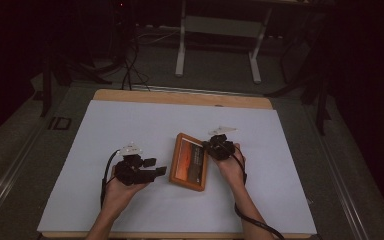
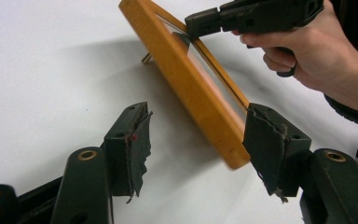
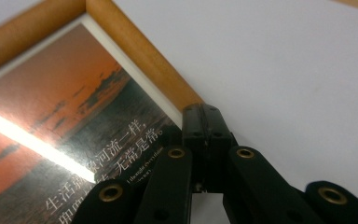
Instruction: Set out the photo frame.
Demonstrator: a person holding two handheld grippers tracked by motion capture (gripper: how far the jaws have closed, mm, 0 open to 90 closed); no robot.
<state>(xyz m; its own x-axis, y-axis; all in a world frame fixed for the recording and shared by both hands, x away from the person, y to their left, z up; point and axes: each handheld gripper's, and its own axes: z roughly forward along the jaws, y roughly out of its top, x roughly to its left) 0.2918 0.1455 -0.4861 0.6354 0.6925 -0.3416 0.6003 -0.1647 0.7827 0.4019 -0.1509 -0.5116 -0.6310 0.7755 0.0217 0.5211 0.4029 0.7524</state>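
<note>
Overhead: wooden picture frame (image 1: 189, 162) mid-table on white sheet (image 1: 130, 125), between left gripper (image 1: 161, 171) and right gripper (image 1: 207, 145). Left gripper view: jaws spread, nothing pinched, frame's bottom corner (image 2: 230, 151) just ahead, tilted off the sheet; right gripper (image 2: 191, 23) on its upper edge. Right gripper view: jaws pressed together at frame edge (image 3: 140, 56), beside sunset print (image 3: 74, 121).
</note>
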